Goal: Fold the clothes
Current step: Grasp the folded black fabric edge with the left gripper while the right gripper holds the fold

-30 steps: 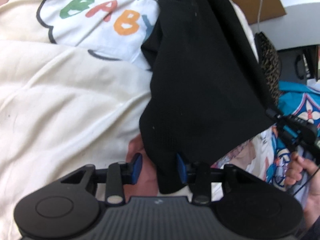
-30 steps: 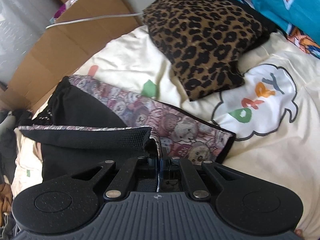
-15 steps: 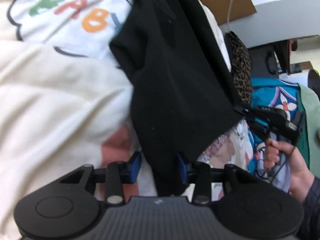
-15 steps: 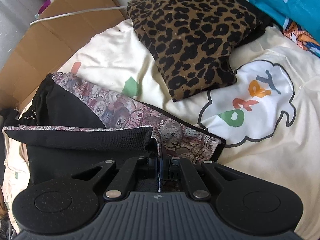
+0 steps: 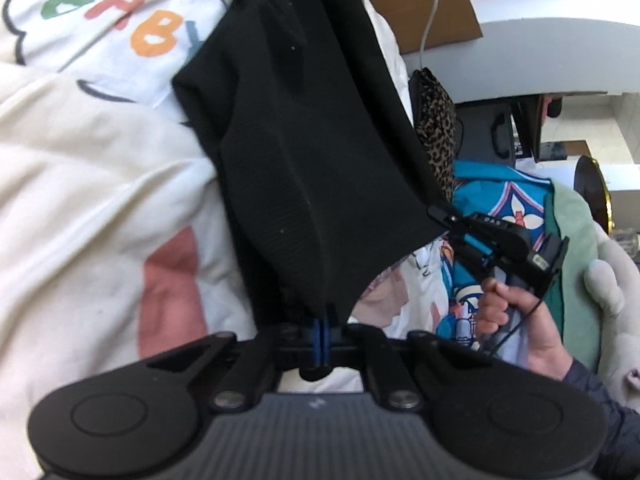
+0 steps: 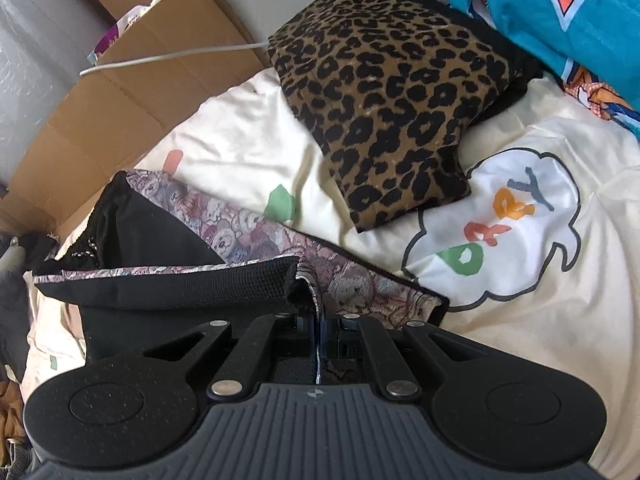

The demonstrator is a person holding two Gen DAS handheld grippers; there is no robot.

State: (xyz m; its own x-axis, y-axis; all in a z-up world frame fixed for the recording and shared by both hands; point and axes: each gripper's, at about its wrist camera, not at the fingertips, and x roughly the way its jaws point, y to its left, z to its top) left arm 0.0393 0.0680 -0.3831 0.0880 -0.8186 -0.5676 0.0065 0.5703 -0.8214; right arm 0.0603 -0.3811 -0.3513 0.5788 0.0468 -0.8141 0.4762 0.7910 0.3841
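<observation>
A black garment (image 5: 312, 152) with a bear-print reverse side (image 6: 352, 284) hangs stretched between both grippers above the cream bed cover (image 5: 80, 168). My left gripper (image 5: 321, 332) is shut, its blue pads pinching the garment's lower corner. In the same view my right gripper (image 5: 440, 214) clamps the other corner, with a person's hand (image 5: 516, 312) on its handle. The right wrist view has my right gripper (image 6: 316, 320) shut on the folded edge, beside the ribbed black hem (image 6: 168, 284). The rest of the garment lies on the bed cover (image 6: 520, 340).
A folded leopard-print piece (image 6: 396, 92) lies on the bed behind the garment, with a teal printed garment (image 6: 560, 8) at the far right. Flattened cardboard (image 6: 120, 100) and a white cable (image 6: 172, 56) border the bed. A pale plush toy (image 5: 604, 280) sits at the right.
The left gripper's jaws, open around the garment's corner before, have closed on it. The left view has tilted, bringing the other gripper and the hand further into view. The right gripper has kept its grip.
</observation>
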